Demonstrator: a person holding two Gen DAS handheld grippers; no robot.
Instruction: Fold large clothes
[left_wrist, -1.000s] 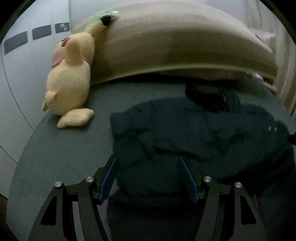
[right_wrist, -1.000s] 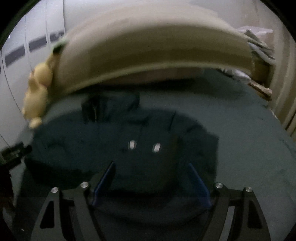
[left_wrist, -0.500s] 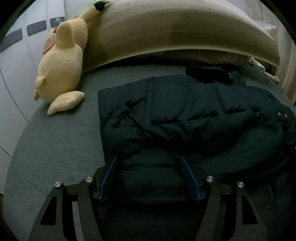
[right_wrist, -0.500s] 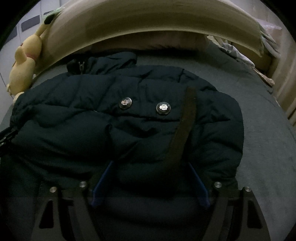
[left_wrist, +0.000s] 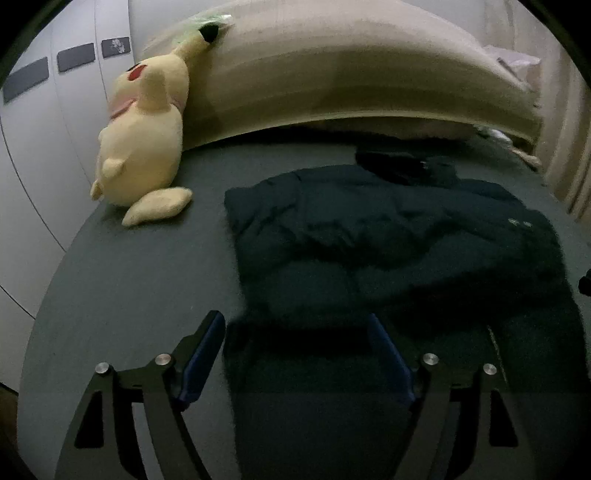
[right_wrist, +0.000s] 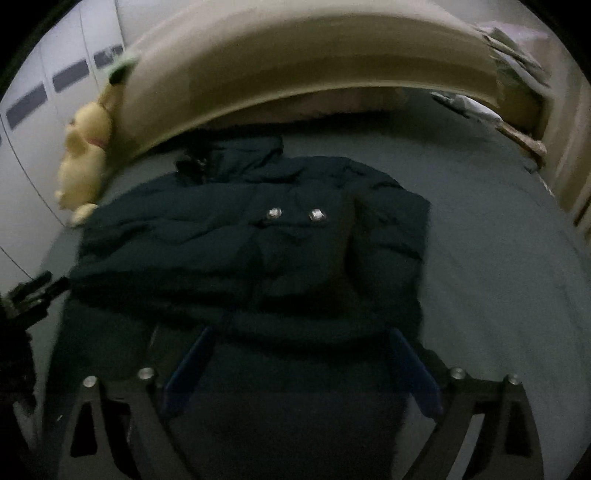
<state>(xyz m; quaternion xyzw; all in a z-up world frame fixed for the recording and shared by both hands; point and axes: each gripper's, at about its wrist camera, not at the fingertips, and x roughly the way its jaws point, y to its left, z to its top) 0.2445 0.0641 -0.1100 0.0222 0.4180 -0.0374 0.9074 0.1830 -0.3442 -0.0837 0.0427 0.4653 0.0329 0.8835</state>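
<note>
A dark navy padded jacket (left_wrist: 388, 236) lies folded on the grey bed (left_wrist: 129, 280), hood toward the headboard. In the right wrist view the jacket (right_wrist: 251, 251) shows two silver snaps (right_wrist: 295, 214) on top. My left gripper (left_wrist: 295, 325) is open, its blue pads either side of the jacket's near left edge, just above it. My right gripper (right_wrist: 299, 336) is open over the jacket's near edge. The left gripper also shows at the left edge of the right wrist view (right_wrist: 33, 291). Neither holds cloth.
A yellow plush toy (left_wrist: 144, 140) leans against the beige headboard (left_wrist: 351, 74) at the bed's far left. White wardrobe doors (left_wrist: 37, 122) stand to the left. Pale bedding (right_wrist: 517, 51) is piled at the far right. Bare grey sheet (right_wrist: 498, 240) lies right of the jacket.
Both grippers have drawn back and up from the jacket, which now looks smaller and farther. Both stay open and the jacket keeps its folded shape.
</note>
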